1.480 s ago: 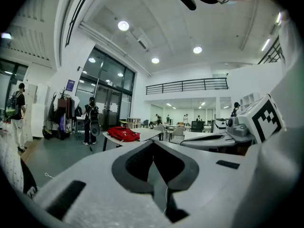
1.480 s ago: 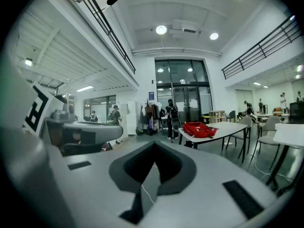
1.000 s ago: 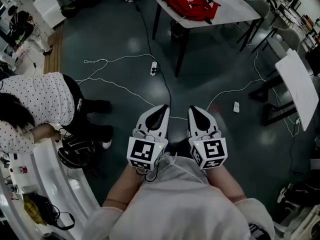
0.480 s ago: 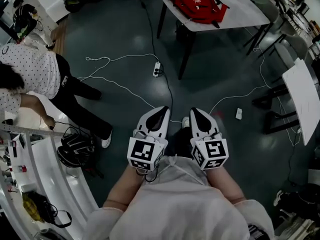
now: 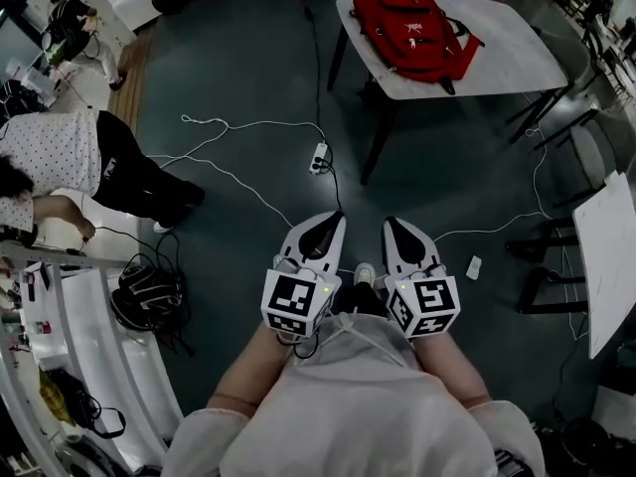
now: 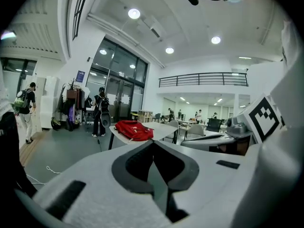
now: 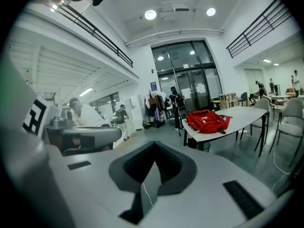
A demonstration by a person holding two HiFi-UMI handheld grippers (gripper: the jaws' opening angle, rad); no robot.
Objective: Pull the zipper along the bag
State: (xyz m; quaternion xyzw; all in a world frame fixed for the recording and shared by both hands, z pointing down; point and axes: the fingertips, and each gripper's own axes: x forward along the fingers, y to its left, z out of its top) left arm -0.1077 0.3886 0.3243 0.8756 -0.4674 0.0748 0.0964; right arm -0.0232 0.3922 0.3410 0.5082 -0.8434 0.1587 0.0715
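Note:
A red backpack (image 5: 417,33) lies flat on a white table (image 5: 517,63) several steps ahead, at the top right of the head view. My left gripper (image 5: 330,221) and right gripper (image 5: 394,227) are held side by side close to my body, over the dark floor and far from the bag. Both are shut with nothing between the jaws. In the left gripper view the backpack (image 6: 134,129) shows small beyond the shut left gripper (image 6: 153,144). In the right gripper view the backpack (image 7: 206,121) lies on the table right of the shut right gripper (image 7: 154,145).
A power strip (image 5: 318,155) and white cables (image 5: 229,127) trail across the floor between me and the table. A person in a dotted shirt (image 5: 55,157) bends at a white counter (image 5: 94,356) on the left, near a black helmet (image 5: 144,298). Another white table (image 5: 608,256) stands right.
The table with the red backpack has slid right and down in the head view. The person at the left has shifted up and outward. Both grippers stay shut, side by side.

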